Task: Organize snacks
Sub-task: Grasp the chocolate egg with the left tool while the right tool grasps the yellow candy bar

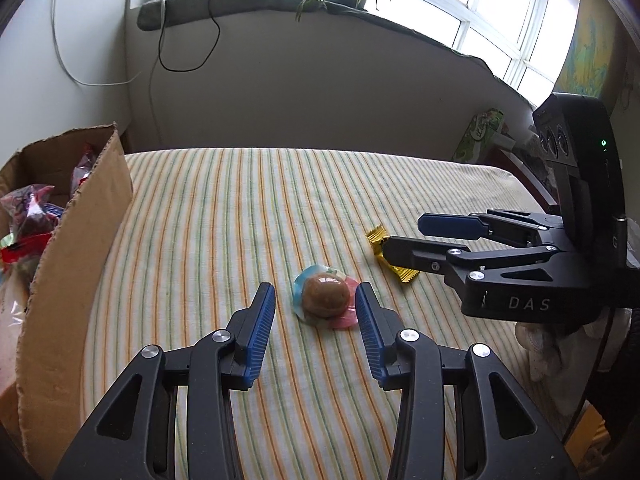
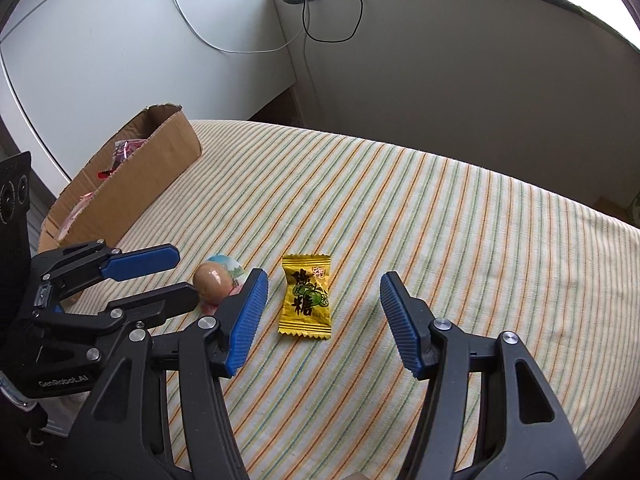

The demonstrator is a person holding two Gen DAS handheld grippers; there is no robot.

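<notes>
In the left wrist view the left gripper (image 1: 315, 300) reaches in from the bottom centre, its jaws parted moderately with a blue pad on each side of the wrapped brown egg (image 1: 325, 299), which lies on the striped cloth (image 1: 240, 208) in the lower middle of the frame; the right pad sits just beside the wrapper's edge, though actual contact cannot be judged. The right gripper (image 1: 408, 238) enters from the right edge of that frame, level and pointing left, jaws spread wide, its nearer finger crossing in front of the gold candy packet (image 1: 380, 240). In the right wrist view the right gripper (image 2: 323, 296) comes up from the bottom, jaws wide, the yellow packet (image 2: 306, 295) flat on the cloth between its pads and clear of both. There the left gripper (image 2: 176, 276) comes in from the lower left, with the egg (image 2: 212, 282) between its fingers. A cardboard box (image 1: 76, 248) stands open at the left edge of the left wrist view, holding red and clear snack wrappers (image 1: 28, 216); in the right wrist view the box (image 2: 132, 188) sits at the middle left with wrappers showing over its wall.
</notes>
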